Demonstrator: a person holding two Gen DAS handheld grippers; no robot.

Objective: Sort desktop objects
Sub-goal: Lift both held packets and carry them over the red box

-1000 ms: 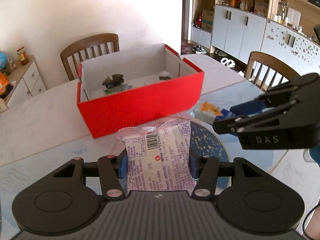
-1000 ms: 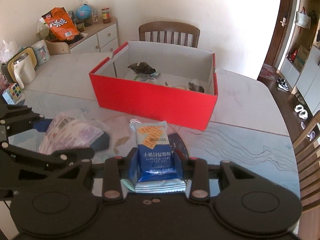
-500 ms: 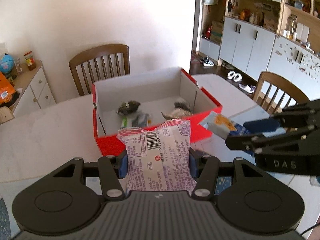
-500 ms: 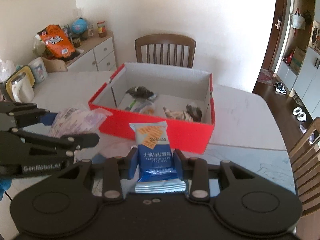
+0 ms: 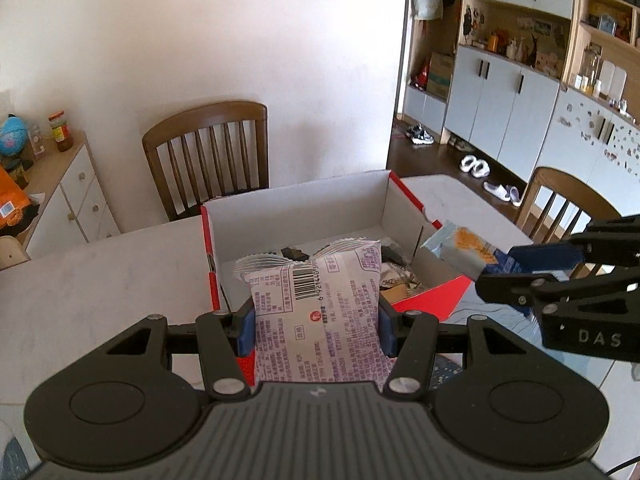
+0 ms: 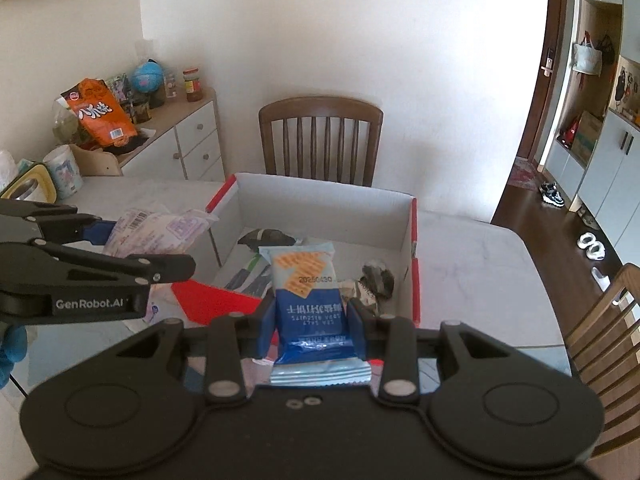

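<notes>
My left gripper (image 5: 316, 320) is shut on a white and purple snack packet (image 5: 316, 312), held above the near left part of the open red box (image 5: 296, 208). My right gripper (image 6: 312, 320) is shut on a blue cracker packet (image 6: 306, 292), held over the near edge of the same red box (image 6: 328, 200). Each gripper shows in the other's view: the right one (image 5: 532, 268) with its cracker packet (image 5: 460, 248) at the box's right side, the left one (image 6: 120, 248) with the purple packet (image 6: 160, 228) at the box's left wall. Dark wrapped snacks (image 6: 376, 280) lie inside the box.
The box stands on a pale marble table (image 6: 468, 248). Wooden chairs stand behind the table (image 5: 208, 152) and at its right (image 6: 600, 320). A white sideboard (image 6: 188, 140) with an orange bag (image 6: 100, 112), a jar and a globe is at the left.
Both grippers rose and moved forward with their packets, from in front of the red box to over it. The inside of the box now shows more from above.
</notes>
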